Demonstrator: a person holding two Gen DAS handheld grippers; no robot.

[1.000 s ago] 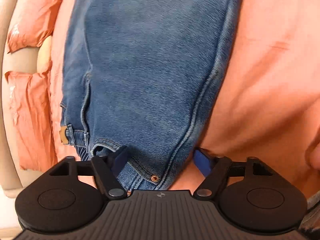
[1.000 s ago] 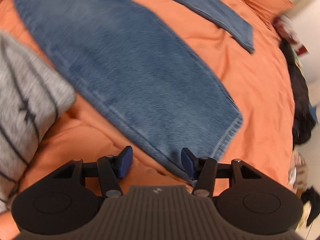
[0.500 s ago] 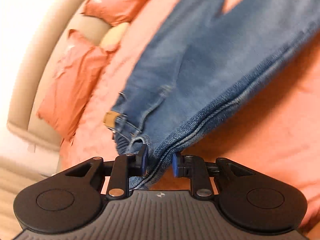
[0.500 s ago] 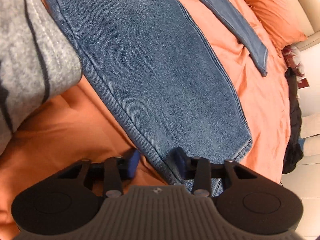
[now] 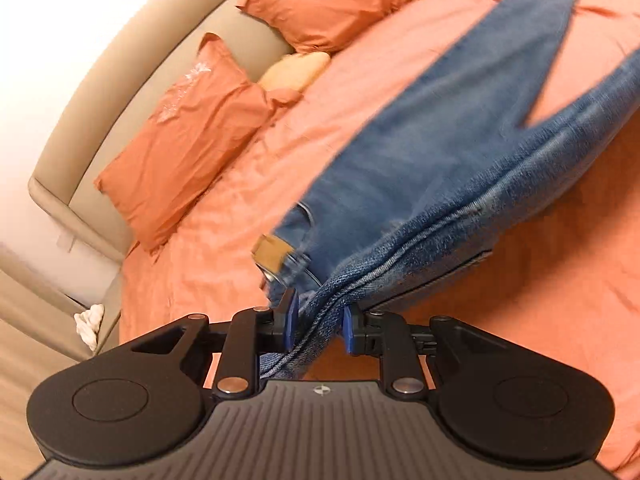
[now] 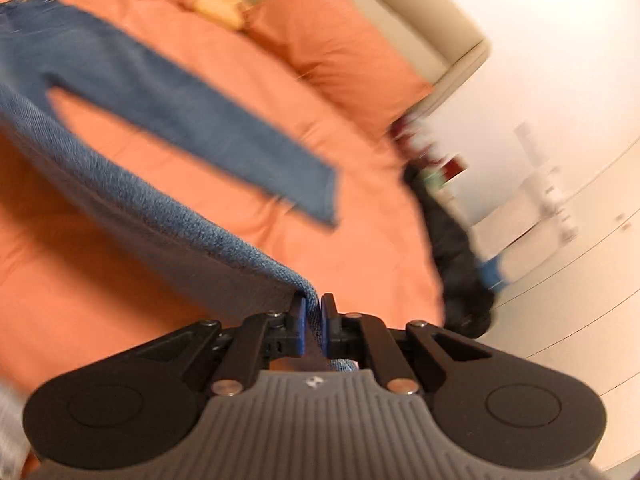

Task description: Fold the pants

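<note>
The orange bedspread [image 5: 520, 340] fills both views, with orange pillows [image 5: 188, 136] and a beige headboard [image 5: 132, 76] at the upper left of the left view. The blue jeans [image 5: 440, 168] hang lifted above it, one leg trailing flat. The left gripper [image 5: 318, 326] is clamped on the waistband seam at lower centre; the right gripper [image 6: 313, 326], its jaws just closed, pinches the hem of the raised leg.

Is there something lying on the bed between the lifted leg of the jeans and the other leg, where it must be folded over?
Nothing visible. Both grippers, left gripper and right gripper, hold the jeans; only bare orange cover lies before the flat leg.
</note>
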